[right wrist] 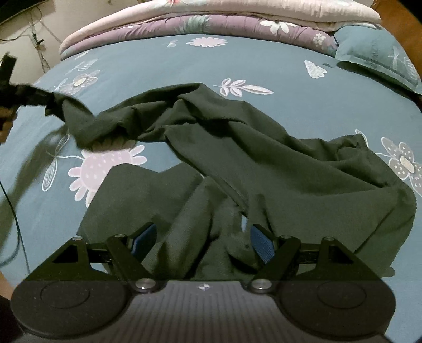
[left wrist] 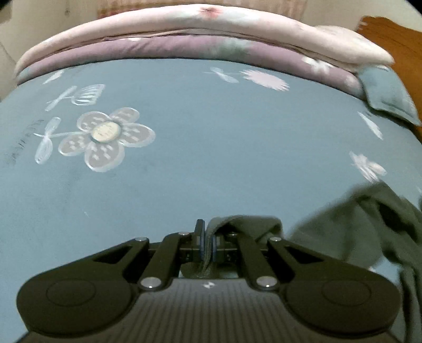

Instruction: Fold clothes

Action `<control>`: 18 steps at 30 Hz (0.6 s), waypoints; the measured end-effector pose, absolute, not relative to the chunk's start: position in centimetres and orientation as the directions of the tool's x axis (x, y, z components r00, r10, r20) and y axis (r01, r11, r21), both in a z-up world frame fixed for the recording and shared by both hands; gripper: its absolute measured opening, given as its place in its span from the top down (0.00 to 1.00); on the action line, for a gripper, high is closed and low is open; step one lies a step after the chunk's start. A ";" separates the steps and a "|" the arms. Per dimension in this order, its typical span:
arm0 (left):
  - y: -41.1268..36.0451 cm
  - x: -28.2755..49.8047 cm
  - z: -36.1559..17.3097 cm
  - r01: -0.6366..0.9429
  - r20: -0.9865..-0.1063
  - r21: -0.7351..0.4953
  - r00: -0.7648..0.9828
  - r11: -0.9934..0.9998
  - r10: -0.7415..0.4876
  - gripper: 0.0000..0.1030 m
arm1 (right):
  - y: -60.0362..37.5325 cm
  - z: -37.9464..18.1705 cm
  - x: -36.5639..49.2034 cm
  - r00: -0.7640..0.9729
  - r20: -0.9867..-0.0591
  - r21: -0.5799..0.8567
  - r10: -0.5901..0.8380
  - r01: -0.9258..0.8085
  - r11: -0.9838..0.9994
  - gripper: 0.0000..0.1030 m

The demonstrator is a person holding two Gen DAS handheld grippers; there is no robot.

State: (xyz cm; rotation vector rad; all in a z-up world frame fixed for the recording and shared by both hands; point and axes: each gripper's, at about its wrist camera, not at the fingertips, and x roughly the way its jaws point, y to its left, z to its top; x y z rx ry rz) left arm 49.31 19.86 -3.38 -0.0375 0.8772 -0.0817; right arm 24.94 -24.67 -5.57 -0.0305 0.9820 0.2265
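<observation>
A dark green garment (right wrist: 263,168) lies crumpled across the blue flowered bedsheet (right wrist: 158,58). In the right wrist view my left gripper (right wrist: 48,99) enters from the left edge and pulls one end of the garment out to the left, lifted off the sheet. In the left wrist view my left gripper (left wrist: 207,242) is shut on a fold of that green garment (left wrist: 369,227), which trails off to the right. My right gripper (right wrist: 203,237) hovers wide open over the near part of the garment, its blue pads (right wrist: 259,244) on either side of bunched cloth without pressing on it.
A folded pink and purple quilt (right wrist: 211,23) lies along the far edge of the bed. A blue pillow (right wrist: 379,58) rests at the far right. A wooden headboard (left wrist: 393,37) rises at the right. Cables (right wrist: 37,39) hang on the wall at the far left.
</observation>
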 end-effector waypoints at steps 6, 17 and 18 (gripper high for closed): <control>20.1 55.8 -2.9 0.057 -0.781 -0.035 0.621 0.998 -0.063 0.96 | -23.1 -5.3 25.5 0.530 -0.837 0.046 0.135 -0.178 0.983 0.20; 16.4 64.0 -6.4 0.084 -0.843 0.010 0.536 0.996 -0.037 0.63 | -22.2 -5.1 25.2 0.509 -0.857 0.002 0.079 -0.149 0.989 0.20; 16.0 64.5 -6.6 0.089 -0.846 0.032 0.532 0.996 -0.020 0.60 | -22.2 -5.2 25.1 0.506 -0.859 0.000 0.074 -0.145 0.989 0.20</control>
